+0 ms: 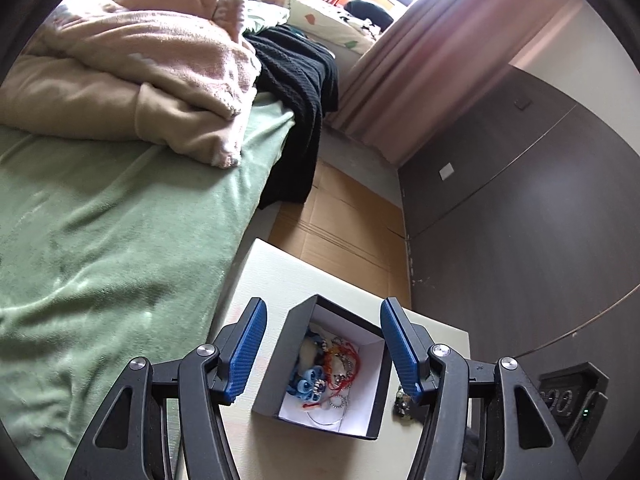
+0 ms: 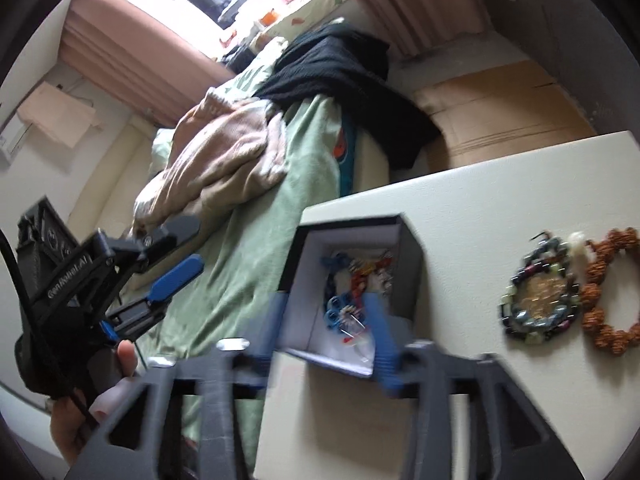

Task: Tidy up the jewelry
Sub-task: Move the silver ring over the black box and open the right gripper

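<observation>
A black box with a white inside (image 1: pixel 362 404) stands on the white table (image 1: pixel 280 276) and holds a tangle of blue, red and silver jewelry (image 1: pixel 326 376). My left gripper (image 1: pixel 323 344) is open and empty, its blue pads on either side above the box. In the right wrist view the box (image 2: pixel 408 260) and its jewelry (image 2: pixel 352 292) show too. My right gripper (image 2: pixel 328 328) is blurred, open and empty, just over the box's near edge. A dark multicolour bead bracelet (image 2: pixel 538 292) and an orange bead bracelet (image 2: pixel 608 292) lie on the table to the right.
A bed with a green sheet (image 1: pixel 100 240), a pink blanket (image 1: pixel 140 68) and a black knit (image 1: pixel 296 92) runs along the table's left side. Cardboard (image 1: pixel 344 224) lies beyond the table. A dark wall panel (image 1: pixel 520 220) stands to the right. A black power strip (image 1: pixel 572 396) sits at the right.
</observation>
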